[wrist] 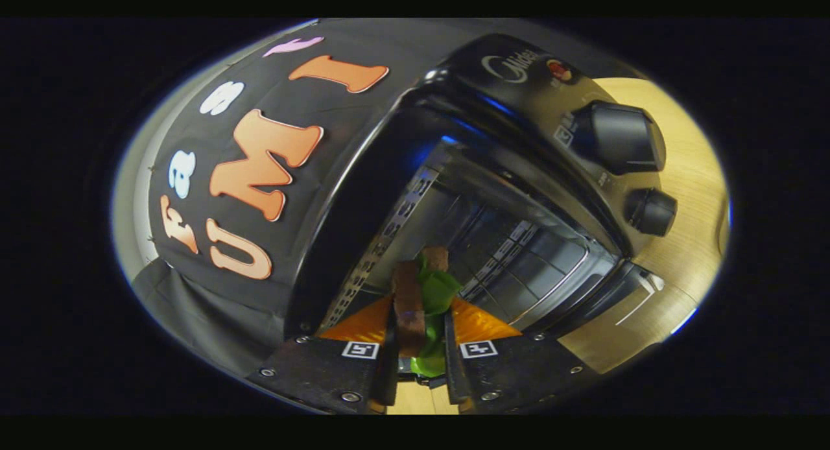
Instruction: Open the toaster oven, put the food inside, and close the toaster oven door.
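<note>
A: Between the two fingers, held tight: the food (421, 301), a brown, crusty piece with a green leafy layer. Gripper (420, 317) closed narrow, both fingers pressed against its sides.

B: And just beyond the fingertips?

A: Gaped open there, the toaster oven (512, 177), seen tilted. Glossy dark shell, metal-lined cavity (493, 242) right ahead of the food, with a wire rack (538, 268) inside and a perforated strip along one inner wall.

B: Reached the rack already?

A: Hard to say. Poked toward the opening at least; touching or apart, could not tell.

B: Controls?

A: Two dark knobs on the panel beside the cavity: a large knob (619, 137) and a smaller knob (650, 211) next to it. A small red light (559, 70) past the large one.

B: The door?

A: Swung down, its edge (616, 294) glimpsed under the cavity mouth.

B: Underneath?

A: Sat on a pale wooden table (687, 242), showing beside the panel and again between the finger bases.
</note>
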A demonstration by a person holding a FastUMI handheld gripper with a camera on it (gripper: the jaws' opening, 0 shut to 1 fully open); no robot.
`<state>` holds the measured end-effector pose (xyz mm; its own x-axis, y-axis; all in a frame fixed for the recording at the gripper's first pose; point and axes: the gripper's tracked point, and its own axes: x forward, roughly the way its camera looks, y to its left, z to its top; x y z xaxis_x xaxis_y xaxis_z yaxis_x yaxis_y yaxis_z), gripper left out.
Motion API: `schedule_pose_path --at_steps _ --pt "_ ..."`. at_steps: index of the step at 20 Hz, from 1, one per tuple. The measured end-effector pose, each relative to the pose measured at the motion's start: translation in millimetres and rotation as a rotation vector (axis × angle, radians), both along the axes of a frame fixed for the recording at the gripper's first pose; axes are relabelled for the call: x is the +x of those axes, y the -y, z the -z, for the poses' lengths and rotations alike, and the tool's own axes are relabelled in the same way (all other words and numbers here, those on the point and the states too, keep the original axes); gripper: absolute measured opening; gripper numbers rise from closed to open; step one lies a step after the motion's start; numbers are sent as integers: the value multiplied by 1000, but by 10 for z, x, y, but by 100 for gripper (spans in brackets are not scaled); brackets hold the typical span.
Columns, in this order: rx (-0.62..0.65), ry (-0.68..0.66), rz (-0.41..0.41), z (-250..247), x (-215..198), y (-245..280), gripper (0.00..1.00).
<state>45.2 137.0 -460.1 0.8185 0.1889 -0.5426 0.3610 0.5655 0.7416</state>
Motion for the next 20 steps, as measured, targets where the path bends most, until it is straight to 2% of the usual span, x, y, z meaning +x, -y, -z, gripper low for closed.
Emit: schedule_pose_path --at_steps 1,4,7,8,9,10,15,20 --pt "-29 -4 2 -5 -20 38 33" --pt "-180 -37 -6 -4 -75 208 52" --pt "-433 -71 -115 23 -103 321 70" --pt "-489 -77 -153 31 -123 325 75" --pt "-530 -79 -177 2 -147 336 76" --pt "-552 -88 -193 -43 -196 349 83" --pt "-613 -111 -295 -212 -494 437 89" --pt "-589 -131 -463 -394 -1123 358 90"
